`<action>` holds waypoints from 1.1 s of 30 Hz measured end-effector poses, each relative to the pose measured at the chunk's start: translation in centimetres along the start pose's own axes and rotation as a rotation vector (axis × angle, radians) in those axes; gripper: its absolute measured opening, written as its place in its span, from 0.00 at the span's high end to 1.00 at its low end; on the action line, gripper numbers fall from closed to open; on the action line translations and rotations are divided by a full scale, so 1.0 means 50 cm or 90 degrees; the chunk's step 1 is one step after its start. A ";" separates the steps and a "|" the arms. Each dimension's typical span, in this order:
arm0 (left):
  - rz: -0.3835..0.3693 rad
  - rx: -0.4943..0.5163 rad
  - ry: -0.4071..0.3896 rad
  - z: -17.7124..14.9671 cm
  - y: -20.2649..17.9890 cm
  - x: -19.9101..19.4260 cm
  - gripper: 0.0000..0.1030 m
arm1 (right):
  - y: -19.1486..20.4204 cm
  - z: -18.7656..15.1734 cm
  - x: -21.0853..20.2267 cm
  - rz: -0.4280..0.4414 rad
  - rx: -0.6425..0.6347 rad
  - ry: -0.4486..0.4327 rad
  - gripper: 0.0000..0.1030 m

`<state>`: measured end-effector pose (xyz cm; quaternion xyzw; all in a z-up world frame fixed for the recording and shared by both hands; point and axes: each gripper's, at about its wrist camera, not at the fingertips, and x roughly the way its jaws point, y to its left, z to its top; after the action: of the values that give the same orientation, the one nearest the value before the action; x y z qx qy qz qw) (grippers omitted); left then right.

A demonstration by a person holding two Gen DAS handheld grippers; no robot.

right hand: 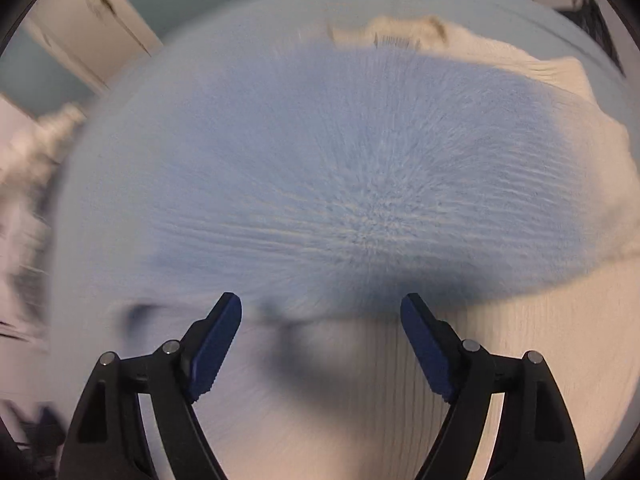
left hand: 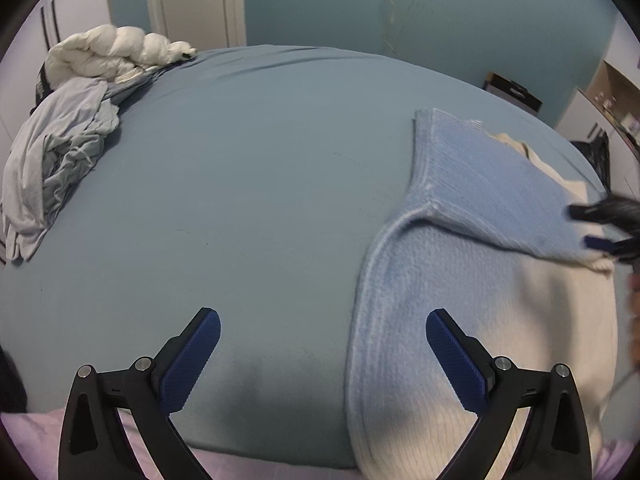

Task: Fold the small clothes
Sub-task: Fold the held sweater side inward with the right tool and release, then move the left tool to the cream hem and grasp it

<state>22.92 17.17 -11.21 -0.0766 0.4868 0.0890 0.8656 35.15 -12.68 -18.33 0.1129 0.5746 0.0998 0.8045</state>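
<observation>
The blue-and-cream knitted sweater (left hand: 460, 264) lies on the bed (left hand: 240, 180), a blue part folded over it. The left gripper (left hand: 323, 334) hovers wide and empty at its edge, showing crumpled laundry (left hand: 60, 148) far off; the right gripper (right hand: 321, 318), spread wide and empty, sees only blurred knit.

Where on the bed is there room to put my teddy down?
The big bare patch is the middle of the bed, between the crumpled grey clothes on the left and the blue sweater on the right. The far strip past the sweater, right of the white duvet, is bare too. The right side is crowded: the sweater and the right gripper.
</observation>
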 end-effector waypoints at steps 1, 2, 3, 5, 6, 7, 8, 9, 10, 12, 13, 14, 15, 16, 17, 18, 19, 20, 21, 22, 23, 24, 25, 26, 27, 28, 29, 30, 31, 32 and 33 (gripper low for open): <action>-0.001 0.010 0.000 -0.006 -0.007 -0.010 0.00 | -0.011 -0.015 -0.070 0.010 -0.007 -0.018 0.23; -0.002 0.018 0.000 -0.012 -0.012 -0.019 0.00 | -0.025 -0.032 -0.145 0.016 -0.019 -0.038 0.23; -0.003 0.028 0.001 -0.018 -0.018 -0.029 0.00 | -0.030 -0.053 -0.208 0.015 -0.031 -0.052 0.23; -0.007 0.053 0.003 -0.036 -0.035 -0.058 0.00 | -0.075 -0.103 -0.370 0.016 -0.046 -0.094 0.23; -0.008 0.061 0.005 -0.042 -0.042 -0.069 0.00 | -0.086 -0.126 -0.436 0.017 -0.048 -0.108 0.23; -0.010 0.069 0.007 -0.051 -0.049 -0.082 0.00 | -0.111 -0.151 -0.512 0.012 -0.046 -0.120 0.22; -0.015 0.075 0.009 -0.060 -0.056 -0.096 0.00 | -0.127 -0.167 -0.565 0.004 -0.040 -0.127 0.18; -0.020 0.078 0.011 -0.064 -0.060 -0.104 0.00 | -0.155 -0.196 -0.633 -0.008 -0.028 -0.140 0.15; -0.031 0.082 0.017 -0.076 -0.066 -0.120 0.00 | -0.185 -0.229 -0.695 -0.017 -0.013 -0.151 0.07; -0.037 0.088 0.021 -0.094 -0.077 -0.147 0.00 | -0.235 -0.272 -0.759 -0.018 0.015 -0.159 0.01; -0.035 0.094 0.020 -0.101 -0.082 -0.156 0.00 | -0.257 -0.295 -0.780 -0.026 0.034 -0.172 0.01; -0.036 0.104 0.020 -0.112 -0.089 -0.171 0.00 | -0.277 -0.330 -0.797 -0.036 0.056 -0.188 0.01; -0.041 0.108 0.023 -0.121 -0.094 -0.180 0.00 | -0.295 -0.324 -0.778 -0.037 0.070 -0.195 0.01; -0.050 0.106 0.028 -0.133 -0.096 -0.194 0.00 | -0.314 -0.340 -0.762 -0.031 0.085 -0.197 0.01; -0.052 0.104 0.029 -0.141 -0.097 -0.201 0.00 | -0.338 -0.376 -0.751 -0.008 0.104 -0.185 0.01; -0.050 0.105 0.030 -0.151 -0.098 -0.211 0.00 | -0.341 -0.391 -0.709 0.015 0.117 -0.170 0.01; -0.044 0.110 0.034 -0.161 -0.101 -0.218 0.00 | -0.349 -0.400 -0.677 0.037 0.131 -0.156 0.01; -0.039 0.117 0.037 -0.169 -0.105 -0.223 0.00 | -0.359 -0.422 -0.644 0.058 0.153 -0.142 0.01; -0.035 0.126 0.041 -0.178 -0.109 -0.227 0.00 | -0.370 -0.443 -0.609 0.061 0.175 -0.124 0.01; -0.033 0.135 0.046 -0.185 -0.112 -0.229 0.00 | -0.378 -0.460 -0.583 0.058 0.186 -0.112 0.01; -0.035 0.141 0.053 -0.192 -0.113 -0.230 0.00 | -0.387 -0.474 -0.551 0.060 0.196 -0.105 0.01; -0.044 0.141 0.063 -0.196 -0.110 -0.229 0.00 | -0.397 -0.483 -0.516 0.069 0.206 -0.099 0.01; -0.055 0.136 0.072 -0.199 -0.106 -0.228 0.00 | -0.409 -0.490 -0.484 0.091 0.226 -0.091 0.01; -0.076 0.120 0.088 -0.202 -0.098 -0.223 0.00 | -0.426 -0.499 -0.458 0.130 0.243 -0.089 0.01; -0.094 0.103 0.104 -0.205 -0.089 -0.218 0.00 | -0.440 -0.512 -0.473 0.162 0.253 -0.091 0.01; -0.115 0.077 0.123 -0.207 -0.078 -0.208 0.00 | -0.454 -0.514 -0.444 0.204 0.269 -0.099 0.01; -0.130 0.057 0.137 -0.209 -0.070 -0.200 0.00 | -0.470 -0.518 -0.417 0.229 0.284 -0.108 0.01; -0.145 0.040 0.150 -0.210 -0.064 -0.191 0.00 | -0.482 -0.524 -0.399 0.228 0.294 -0.113 0.01; -0.164 0.020 0.164 -0.209 -0.058 -0.180 0.00 | -0.495 -0.531 -0.376 0.212 0.305 -0.115 0.01; -0.184 -0.002 0.178 -0.208 -0.053 -0.168 0.00 | -0.505 -0.537 -0.367 0.200 0.312 -0.112 0.01; -0.206 -0.023 0.190 -0.207 -0.049 -0.157 0.00 | -0.511 -0.538 -0.353 0.188 0.316 -0.109 0.01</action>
<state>10.91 11.88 -9.71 -0.1812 0.5893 -0.0547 0.7855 4.83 -40.39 -18.42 0.3966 0.4888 0.0622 0.7745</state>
